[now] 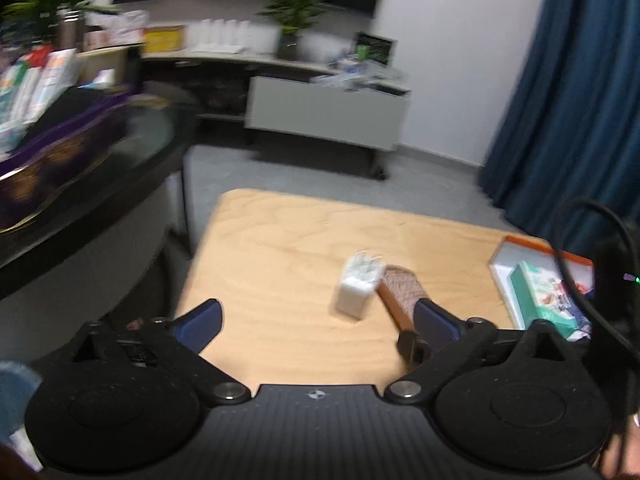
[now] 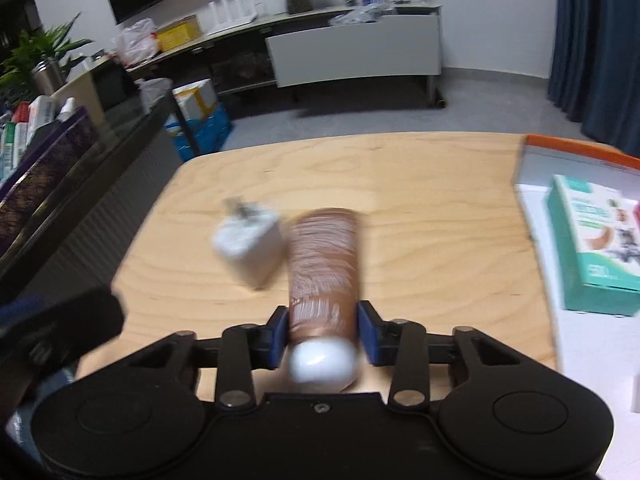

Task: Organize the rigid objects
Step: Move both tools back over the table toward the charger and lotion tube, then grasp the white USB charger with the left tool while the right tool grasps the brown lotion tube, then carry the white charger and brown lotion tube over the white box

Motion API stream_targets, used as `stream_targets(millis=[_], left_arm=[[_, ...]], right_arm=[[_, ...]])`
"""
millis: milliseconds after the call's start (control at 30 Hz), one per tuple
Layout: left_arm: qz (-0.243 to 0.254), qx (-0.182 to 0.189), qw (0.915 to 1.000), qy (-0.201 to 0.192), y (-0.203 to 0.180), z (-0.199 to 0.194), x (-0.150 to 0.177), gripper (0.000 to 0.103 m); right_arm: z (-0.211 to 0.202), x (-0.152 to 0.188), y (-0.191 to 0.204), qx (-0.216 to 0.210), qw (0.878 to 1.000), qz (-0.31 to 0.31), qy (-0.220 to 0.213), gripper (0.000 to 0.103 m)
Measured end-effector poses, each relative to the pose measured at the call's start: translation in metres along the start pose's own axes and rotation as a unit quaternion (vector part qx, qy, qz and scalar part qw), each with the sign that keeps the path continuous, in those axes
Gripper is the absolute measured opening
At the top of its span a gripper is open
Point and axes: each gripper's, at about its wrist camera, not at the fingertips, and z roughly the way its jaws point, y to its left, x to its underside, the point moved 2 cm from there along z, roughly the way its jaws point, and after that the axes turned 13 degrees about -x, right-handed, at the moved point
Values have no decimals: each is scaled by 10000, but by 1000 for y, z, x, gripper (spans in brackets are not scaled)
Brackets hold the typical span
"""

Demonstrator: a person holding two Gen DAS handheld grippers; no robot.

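Right claw [image 2: 325, 334] tight around brown tube [image 2: 324, 268]

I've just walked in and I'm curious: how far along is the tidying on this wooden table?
Done: a green box already lies in the orange-edged tray. In hand: the right claw is shut on a brown tube with a white cap. Left: the white plug lies loose on the table; the left claw is open and empty.

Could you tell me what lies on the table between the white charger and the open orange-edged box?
The brown tube, clamped by the right gripper, lies between the white charger and the orange-edged box; the right wrist view shows it best.
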Motion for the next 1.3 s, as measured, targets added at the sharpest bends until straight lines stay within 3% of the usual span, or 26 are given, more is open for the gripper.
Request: stream_targets(millis=[67, 233, 300, 333, 433, 500, 567, 700, 1000, 1300], left_arm=[[229, -19, 9997, 20, -9, 16, -1, 103], [548, 41, 9985, 6, -22, 47, 0, 103], [624, 19, 9980, 33, -25, 57, 1, 98], [679, 15, 9977, 63, -26, 61, 2, 93], [784, -84, 9967, 212, -31, 76, 5, 60], [791, -122, 9967, 149, -33, 77, 7, 49], [691, -13, 9975, 165, -33, 74, 6, 29], [410, 95, 9990, 132, -28, 62, 7, 29], [444, 76, 9989, -151, -32, 17, 14, 29], [542, -1, 9985, -71, -37, 9, 32, 32]], right_arm=[[-8, 3, -12, 209, 9997, 23, -85, 44], [-19, 7, -28, 232, 9996, -26, -132, 44], [-20, 9, -27, 240, 9995, -97, -152, 44], [-20, 10, -27, 253, 9995, -120, -173, 44], [-19, 11, -23, 305, 9990, -197, -247, 44], [-20, 11, -23, 293, 9990, -168, -288, 44], [-21, 11, -26, 192, 9993, -116, -306, 44], [-28, 13, -32, 74, 9994, 22, -341, 43], [-62, 21, -32, -343, 9982, 249, -421, 43], [-76, 58, -23, -135, 9998, -128, -105, 44]])
